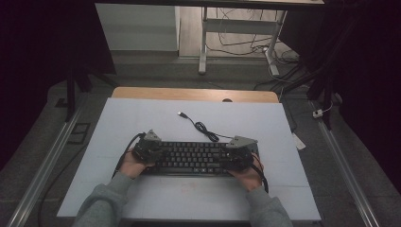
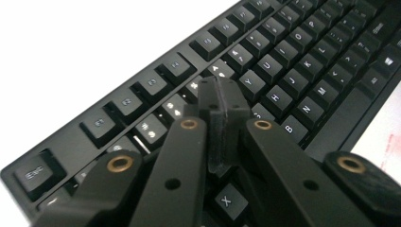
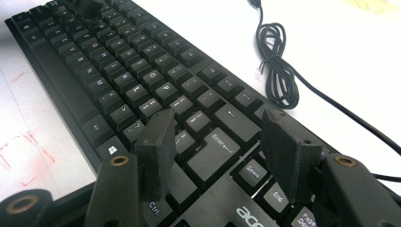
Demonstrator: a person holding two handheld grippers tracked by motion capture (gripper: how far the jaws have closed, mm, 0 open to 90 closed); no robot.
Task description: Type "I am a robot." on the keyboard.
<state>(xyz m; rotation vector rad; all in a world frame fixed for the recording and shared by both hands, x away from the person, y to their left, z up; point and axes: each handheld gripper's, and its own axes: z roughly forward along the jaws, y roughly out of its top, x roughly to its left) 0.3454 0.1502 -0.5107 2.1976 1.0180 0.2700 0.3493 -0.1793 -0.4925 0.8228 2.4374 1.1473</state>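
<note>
Two grippers are hovering over a black keyboard (image 1: 191, 158) that is lying on the white table (image 1: 142, 123), close to the person's edge and roughly centred. The left gripper (image 1: 150, 150) is sitting over the keyboard's left end, the right gripper (image 1: 239, 153) over its right end, each carried in one of the person's hands.

Seen in the left gripper view, the left gripper (image 2: 222, 106) is standing with its two jaws pressed flat together, no gap between the pads and nothing caught in them. The joined tip is pointing down at the upper-left letter and number keys; whether it is actually touching a keycap I cannot tell.

In the right gripper view the right gripper (image 3: 220, 142) is holding its jaws well apart, with nothing gripped. The Enter key (image 3: 220, 142) and its neighbours are lying in the gap beneath, and the pads are hanging just above the keycaps, clear of them as far as I can see.

Behind the keyboard its cable (image 1: 204, 128) is lying in a loose coil, the plug end resting further out toward the far side of the table.
</note>
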